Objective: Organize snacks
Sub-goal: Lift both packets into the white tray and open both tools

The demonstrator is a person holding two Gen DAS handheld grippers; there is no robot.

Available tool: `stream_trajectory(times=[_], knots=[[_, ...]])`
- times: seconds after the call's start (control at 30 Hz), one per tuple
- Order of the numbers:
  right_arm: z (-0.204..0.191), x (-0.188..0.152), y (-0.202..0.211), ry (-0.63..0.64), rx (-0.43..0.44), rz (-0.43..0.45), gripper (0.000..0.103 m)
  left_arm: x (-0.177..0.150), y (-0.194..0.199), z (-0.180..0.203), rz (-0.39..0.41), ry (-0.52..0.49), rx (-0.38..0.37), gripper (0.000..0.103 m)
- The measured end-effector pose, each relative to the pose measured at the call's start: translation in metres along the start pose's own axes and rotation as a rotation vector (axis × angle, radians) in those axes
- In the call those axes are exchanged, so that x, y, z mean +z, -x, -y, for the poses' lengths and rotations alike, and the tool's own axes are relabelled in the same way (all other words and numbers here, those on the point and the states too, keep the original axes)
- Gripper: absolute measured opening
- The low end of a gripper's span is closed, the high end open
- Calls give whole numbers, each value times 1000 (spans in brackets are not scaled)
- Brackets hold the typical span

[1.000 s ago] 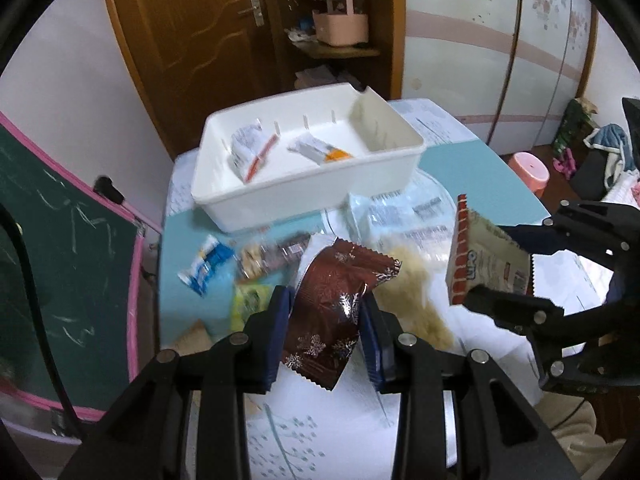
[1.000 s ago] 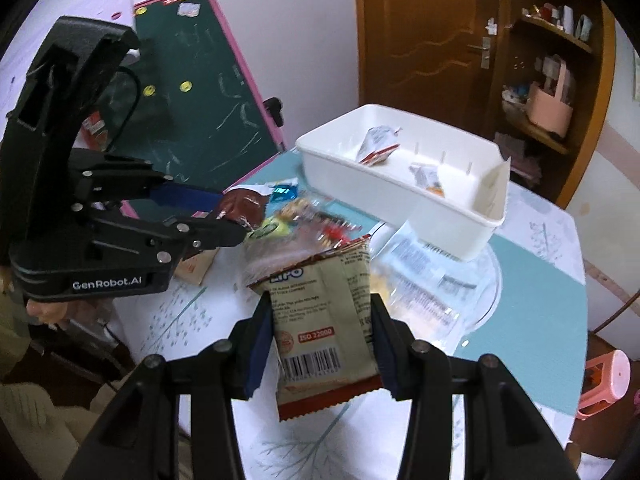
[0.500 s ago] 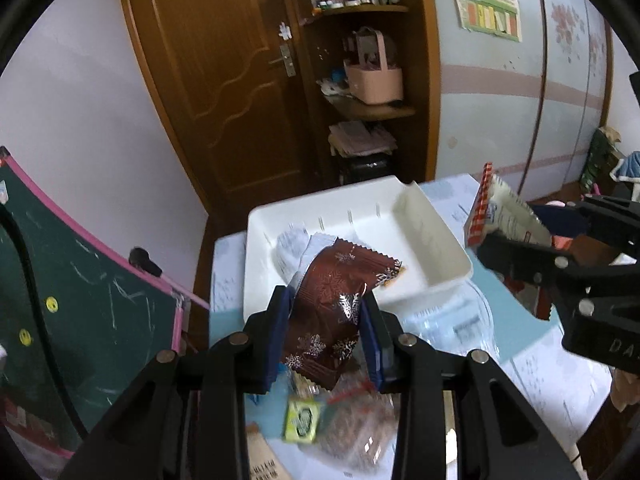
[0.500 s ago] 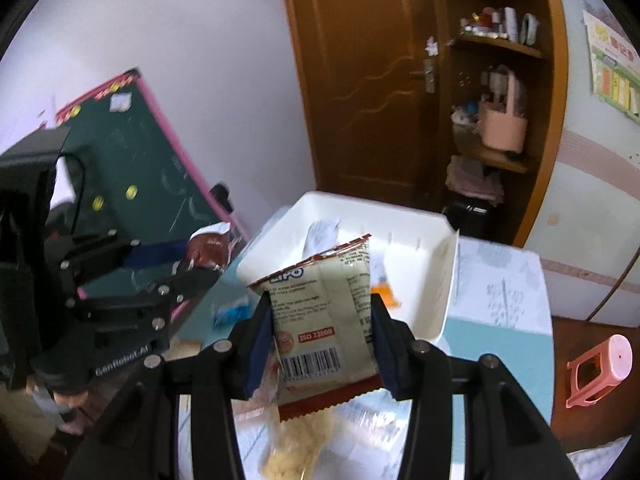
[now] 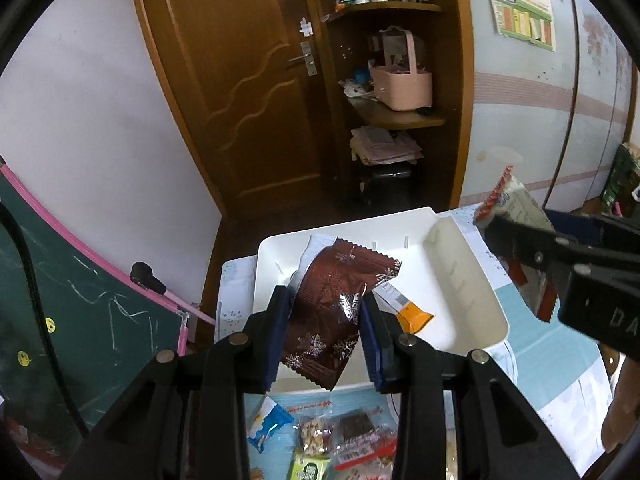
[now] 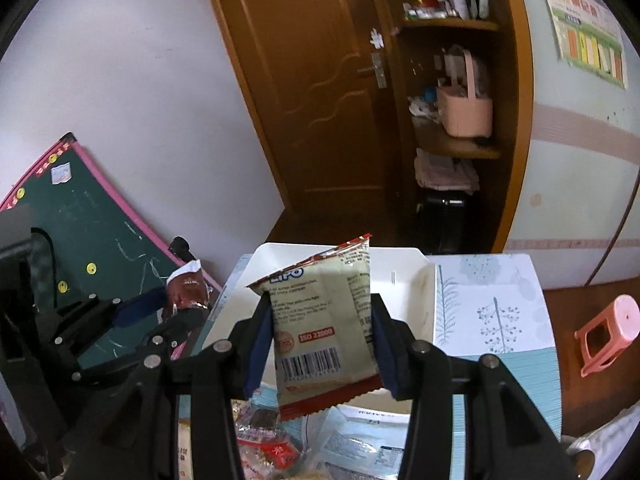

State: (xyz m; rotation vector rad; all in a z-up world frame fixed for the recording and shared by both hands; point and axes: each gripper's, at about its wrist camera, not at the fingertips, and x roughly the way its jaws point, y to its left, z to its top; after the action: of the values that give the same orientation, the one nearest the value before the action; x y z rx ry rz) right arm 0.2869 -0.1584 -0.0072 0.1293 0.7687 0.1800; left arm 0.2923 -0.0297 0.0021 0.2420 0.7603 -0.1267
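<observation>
Left wrist view: the left gripper (image 5: 324,320) is clamping a glossy brown snowflake-print snack packet (image 5: 334,312) above the white bin (image 5: 472,280). At 3 o'clock, the right gripper (image 6: 320,332) is pinching a beige, red-edged biscuit packet (image 6: 326,332) with a barcode over the bin.

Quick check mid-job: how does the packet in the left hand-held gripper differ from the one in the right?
The dark brown foil packet with silver snowflakes is glossy and crumpled; the beige packet with red serrated ends is matt and flatter. The beige one shows a barcode and printed text; the brown shows only pattern. The brown packet leans right; the beige stands more upright. Both are clamped between blue pads over the white plastic bin.
</observation>
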Motion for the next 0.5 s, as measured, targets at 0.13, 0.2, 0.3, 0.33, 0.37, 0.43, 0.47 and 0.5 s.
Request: stream_trajectory(times=[0.13,0.2,0.3,0.33,0.37,0.43,0.47,0.5], knots=[[6,0,-19,-9,-23,-26,46,0,-24,-1,-31,15,-2,33],[10,0,-29,-17,-32,-44,47,-2,-37,-1,-53,23,-6,33],[15,-1,-46,-25,-52,-72,47,-4,-54,0,-79,32,-12,33],[17,0,-50,-25,-58,-77,47,-5,-60,1,-86,35,-12,33],[18,0,-56,-26,-68,-84,47,-4,-65,1,-93,40,-16,34],[22,2,-66,-38,-66,-102,47,-3,-74,2,-101,55,-30,39],[25,3,-72,-43,-60,-115,47,-3,-76,2,-102,62,-28,54],[26,3,-76,-47,-58,-122,47,-4,-77,2,-101,67,-28,64]])
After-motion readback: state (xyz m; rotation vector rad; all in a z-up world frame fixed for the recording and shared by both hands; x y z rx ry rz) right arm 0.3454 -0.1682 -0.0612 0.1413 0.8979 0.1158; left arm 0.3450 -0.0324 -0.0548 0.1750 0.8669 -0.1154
